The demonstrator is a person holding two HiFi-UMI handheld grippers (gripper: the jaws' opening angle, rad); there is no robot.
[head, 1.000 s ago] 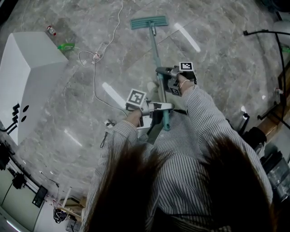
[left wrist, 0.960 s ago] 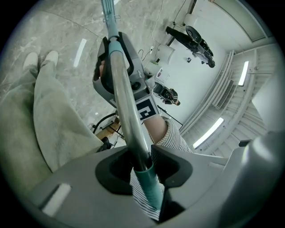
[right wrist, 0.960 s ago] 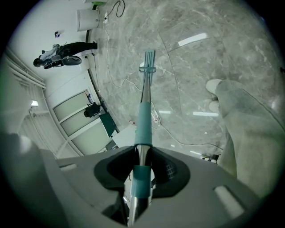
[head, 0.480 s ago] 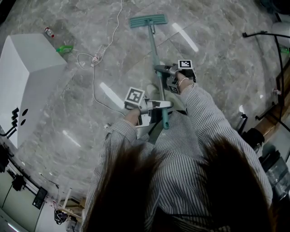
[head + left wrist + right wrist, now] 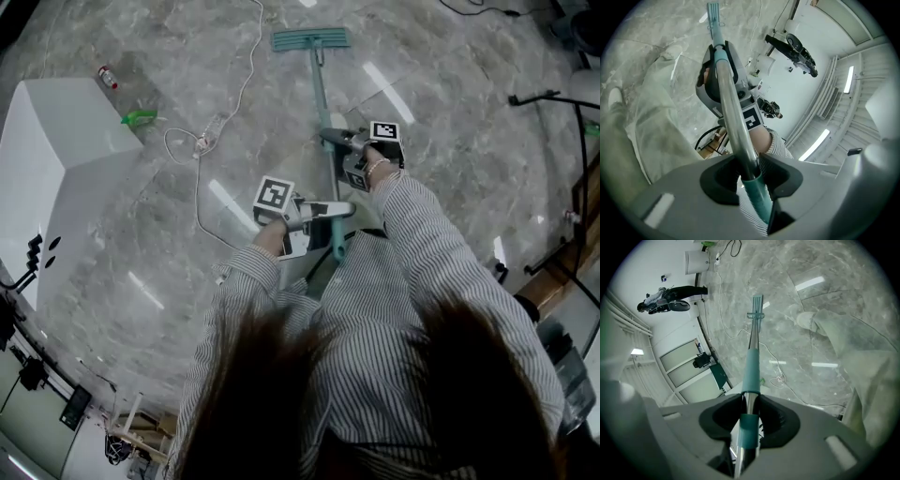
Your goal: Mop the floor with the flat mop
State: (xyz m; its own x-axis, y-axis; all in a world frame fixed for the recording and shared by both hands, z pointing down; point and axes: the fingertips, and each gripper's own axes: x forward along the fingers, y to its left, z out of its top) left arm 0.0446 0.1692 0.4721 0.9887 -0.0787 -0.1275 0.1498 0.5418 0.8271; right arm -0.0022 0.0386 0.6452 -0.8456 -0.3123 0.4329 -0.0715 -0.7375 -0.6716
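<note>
Both my tools are clenched on the mop's handle (image 5: 322, 103). The left tool (image 5: 749, 174) grips near the top end, close to my body, and the right tool (image 5: 746, 414) grips further down. The head (image 5: 310, 38) lies flat on the floor (image 5: 450, 131) at the far end, well ahead of me.

The main risk I see is the white cable (image 5: 199, 173) trailing over the floor left of the handle. A stroke swung left could run the head into it and snag it, or tug whatever it feeds. The handle looks smooth where both tools hold it, so a hard push could let it twist or slip, tipping the head onto an edge. The white box (image 5: 56, 150) at far left limits the sweep too.
</note>
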